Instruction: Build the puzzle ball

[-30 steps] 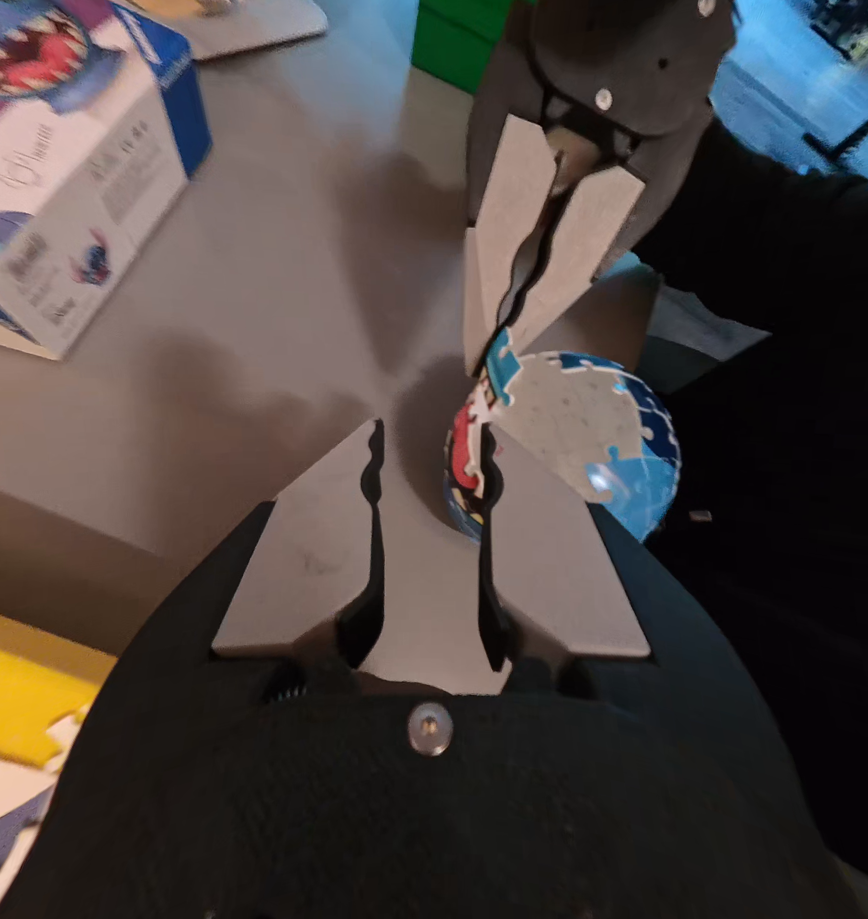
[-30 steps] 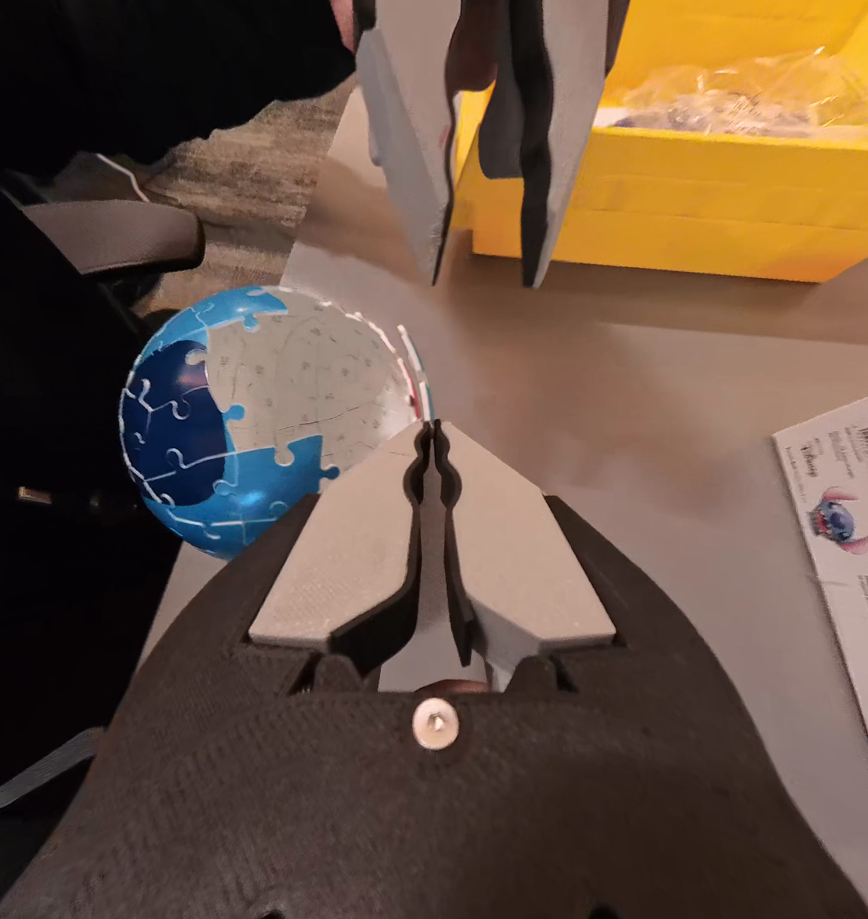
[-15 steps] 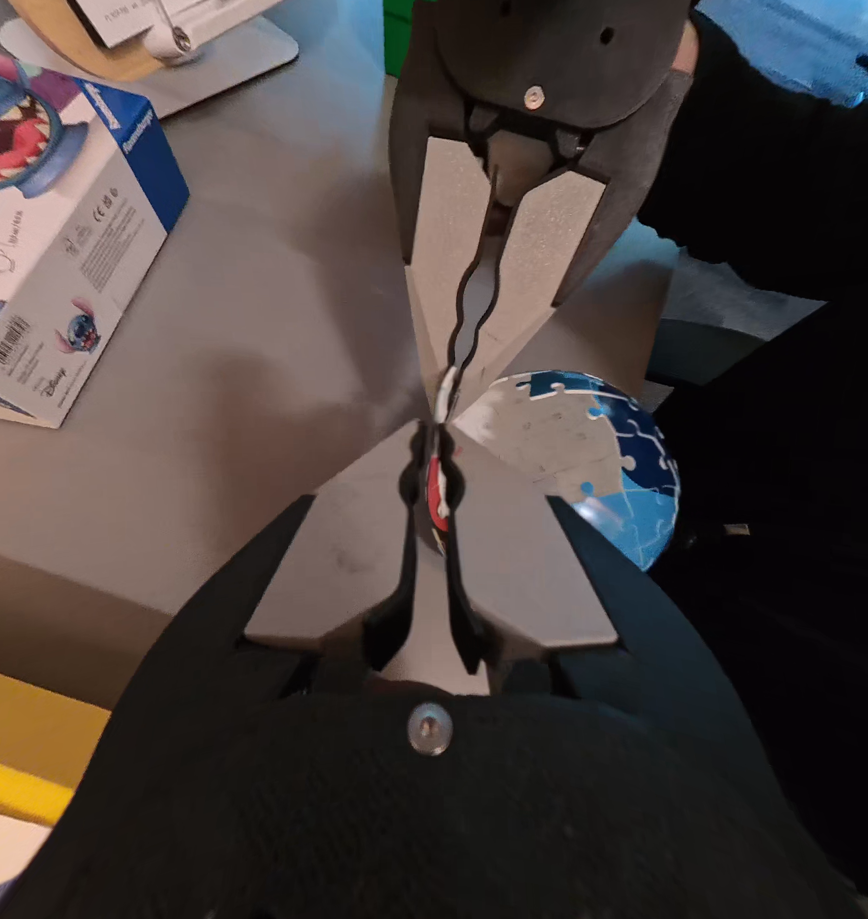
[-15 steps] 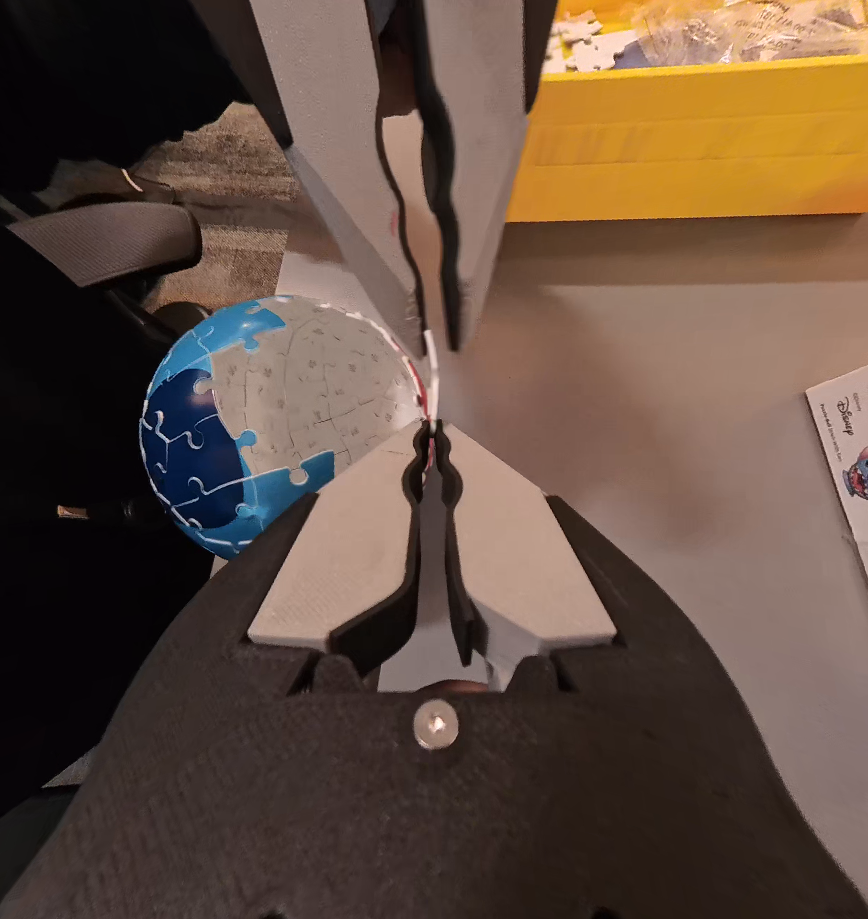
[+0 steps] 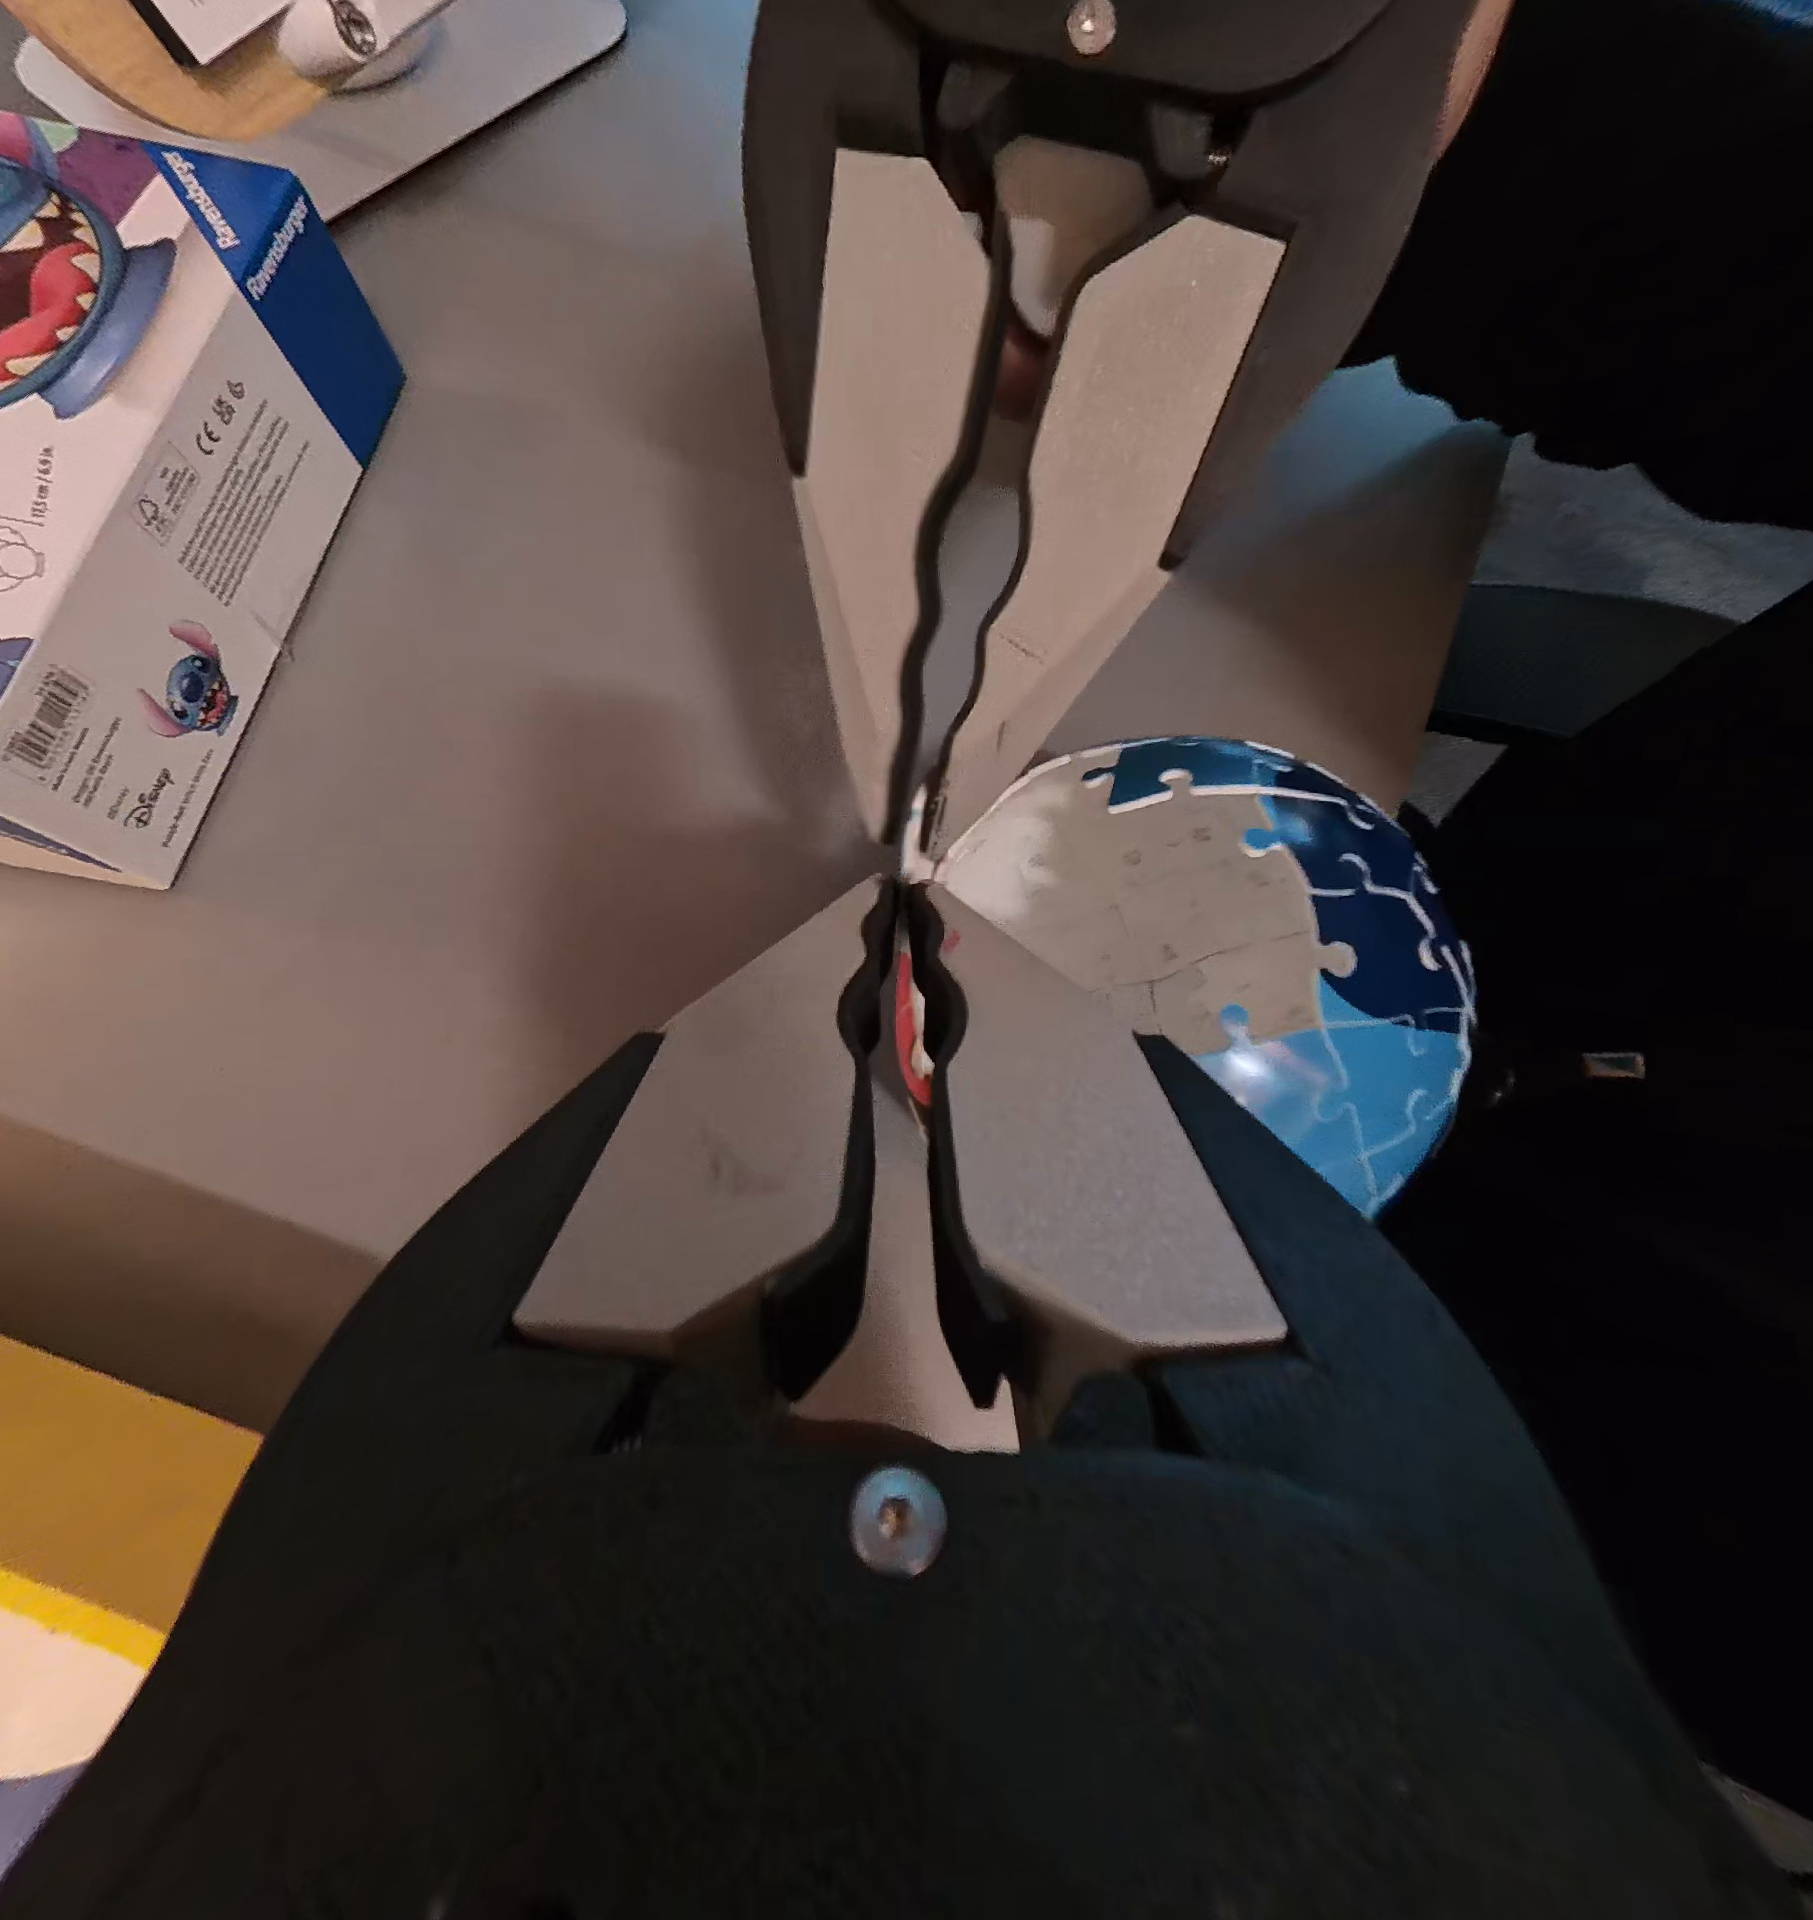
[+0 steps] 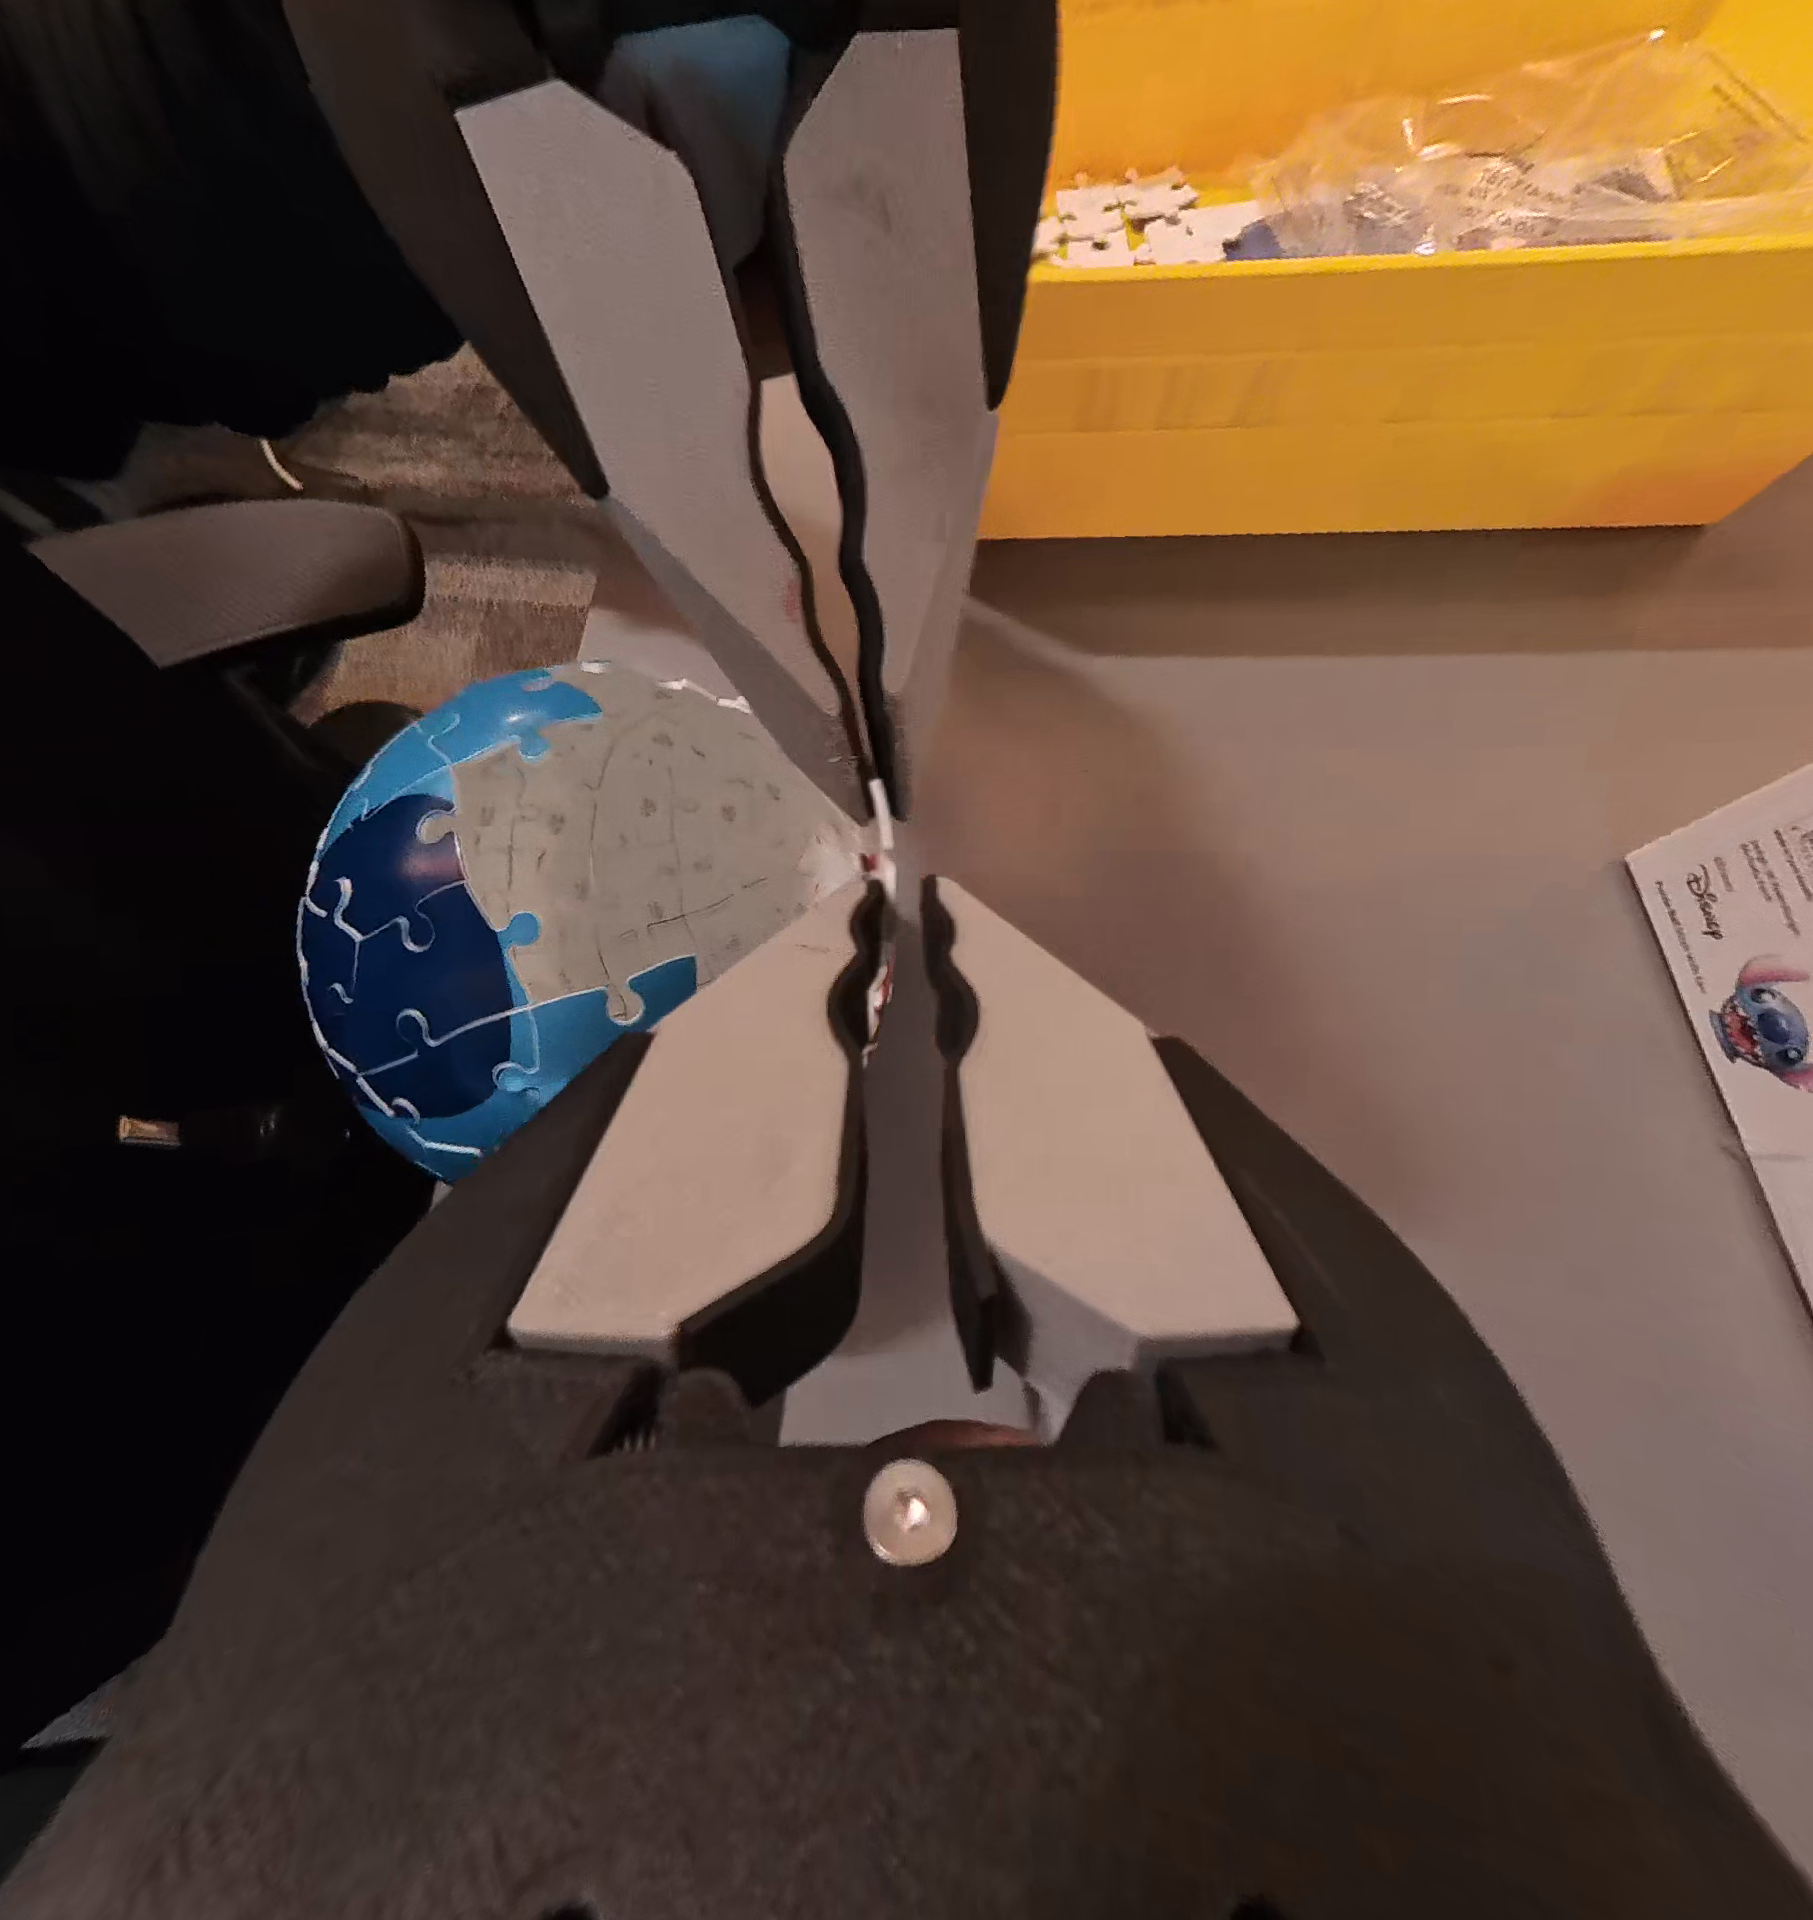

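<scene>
While both grippers pinch the puzzle ball (image 5: pixel 1193 914), a yellow bin (image 6: pixel 1401 364) stands behind.

Office-like room: grey desk (image 6: pixel 1297 831), carpet floor (image 6: pixel 486 582) past desk edge, chair armrest (image 6: pixel 227 582), yellow bin (image 6: pixel 1401 395) at desk's far edge.

Left claw (image 5: pixel 900 894), right claw (image 6: pixel 907 896): black textured bodies, grey wedge fingers, wavy black pads, silver centre screw.
</scene>
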`<state>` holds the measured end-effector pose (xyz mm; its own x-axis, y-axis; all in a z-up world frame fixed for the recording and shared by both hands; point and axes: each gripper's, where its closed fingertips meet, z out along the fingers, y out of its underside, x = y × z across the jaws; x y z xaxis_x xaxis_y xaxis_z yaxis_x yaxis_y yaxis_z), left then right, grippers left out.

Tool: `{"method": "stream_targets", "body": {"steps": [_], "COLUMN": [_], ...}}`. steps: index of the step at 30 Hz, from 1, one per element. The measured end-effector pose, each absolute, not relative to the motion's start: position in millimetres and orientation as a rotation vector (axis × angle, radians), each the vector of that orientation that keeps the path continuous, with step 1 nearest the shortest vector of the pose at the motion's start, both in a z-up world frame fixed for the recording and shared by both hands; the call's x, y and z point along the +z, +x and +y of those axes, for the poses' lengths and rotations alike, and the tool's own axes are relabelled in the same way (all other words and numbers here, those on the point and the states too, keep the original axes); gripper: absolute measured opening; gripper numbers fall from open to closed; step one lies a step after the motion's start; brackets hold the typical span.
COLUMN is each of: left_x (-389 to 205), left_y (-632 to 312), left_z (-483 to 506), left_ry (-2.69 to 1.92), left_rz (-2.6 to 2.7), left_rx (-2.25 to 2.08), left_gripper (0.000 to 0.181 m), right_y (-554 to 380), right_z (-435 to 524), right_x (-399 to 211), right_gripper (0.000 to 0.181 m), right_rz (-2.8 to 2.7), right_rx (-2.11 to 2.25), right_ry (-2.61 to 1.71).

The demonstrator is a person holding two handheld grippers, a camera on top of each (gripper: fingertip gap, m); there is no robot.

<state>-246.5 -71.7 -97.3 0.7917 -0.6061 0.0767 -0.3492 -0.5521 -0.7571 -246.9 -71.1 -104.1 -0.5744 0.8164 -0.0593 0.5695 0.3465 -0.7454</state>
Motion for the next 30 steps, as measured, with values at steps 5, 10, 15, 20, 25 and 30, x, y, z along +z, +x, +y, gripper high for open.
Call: {"method": "stream_targets", "body": {"steps": [5, 10, 15, 20, 25, 30], "left_x": [-98.1, -93.0, -97.0, -110.2, -117.0, -120.8], "left_y": [-243.0, -246.3, -249.5, -248.4, -247.5, -247.5], "left_z": [-74.7, -81.0, -86.3, -88.7, -86.9, -81.0], "left_ry": [-2.209, -2.208, -2.241, -2.288, -2.313, -2.327], "left_rz": [0.709, 0.659, 0.672, 0.718, 0.738, 0.764], "left_rx": [-0.412, -0.462, -0.490, -0.415, -0.399, -0.336], "left_gripper": [0.000, 0.023, 0.024, 0.025, 0.023, 0.021], "right_y": [-245.1, -240.3, -240.2, -245.3, -246.1, -245.1], "right_z": [-76.9, -77.2, -79.4, -81.6, -80.0, -79.1], "right_x": [-108.9, -109.9, -116.5, -119.8, -119.7, -119.6], "right_gripper": [0.000, 0.000, 0.000, 0.000, 0.000, 0.000], "right_rz": [-2.326, -2.373, -2.457, -2.473, -2.441, -2.427], "right_rx": [1.027, 0.933, 0.775, 0.706, 0.662, 0.613], "right_ry": [-1.188, -1.174, -1.197, -1.195, -1.190, -1.171]}}
